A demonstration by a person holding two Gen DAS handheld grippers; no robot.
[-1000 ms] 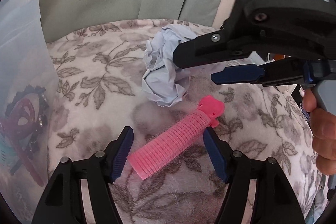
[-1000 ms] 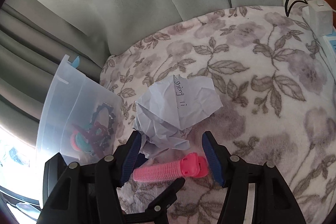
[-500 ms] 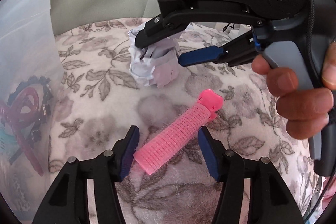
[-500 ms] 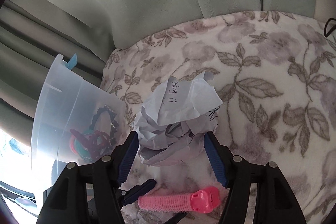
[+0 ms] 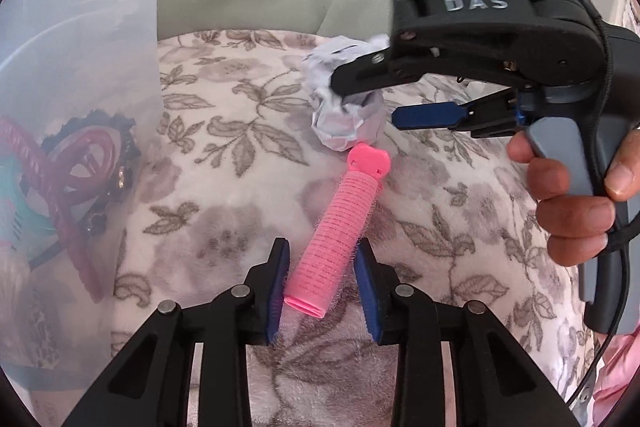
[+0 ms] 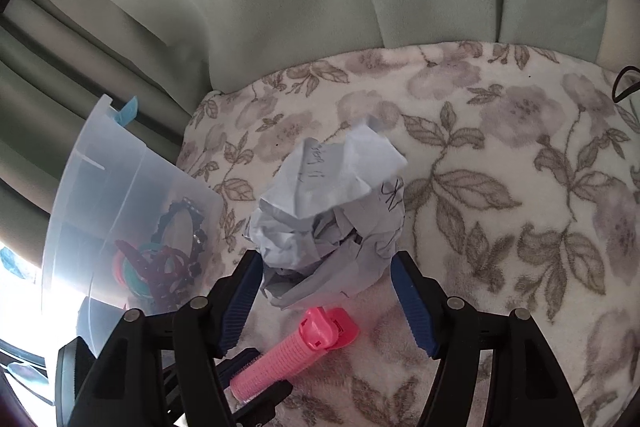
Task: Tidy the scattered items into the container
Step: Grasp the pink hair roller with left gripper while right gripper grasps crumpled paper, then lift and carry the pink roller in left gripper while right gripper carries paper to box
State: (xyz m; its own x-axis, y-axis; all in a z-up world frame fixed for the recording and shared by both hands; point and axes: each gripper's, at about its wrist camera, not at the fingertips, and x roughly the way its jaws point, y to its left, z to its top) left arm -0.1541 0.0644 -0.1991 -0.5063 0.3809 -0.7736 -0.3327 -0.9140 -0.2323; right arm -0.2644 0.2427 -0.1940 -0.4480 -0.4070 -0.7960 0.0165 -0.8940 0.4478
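**Both tongs around their items on the floral blanket**

Left wrist view: the left tongs [image 5: 322, 283] sat at the lower centre of the frame, their jaws closing on the lower end of the pink roller [image 5: 340, 227]. The blue pads [image 5: 277, 283] stood just beside the roller on each side; whether they already pressed it could not be told. The roller lay tilted on the blanket [image 5: 224, 195], its cap toward the paper ball [image 5: 344, 123] at upper centre. The right tongs [image 5: 364, 103] reached in from the upper right, one finger above the ball and one beside it, with a hand [image 5: 568, 199] on the grey handle. The clear container [image 5: 72, 67] filled the left side, hair clips [image 5: 80, 171] showing through its wall.

Right wrist view: the right tongs [image 6: 326, 301] stood wide at lower centre, jaws opening, the paper ball [image 6: 332, 219] between them with a gap on the right side. The roller [image 6: 288, 359] lay below the ball at the bottom. The container [image 6: 112, 195] stood at the left edge.
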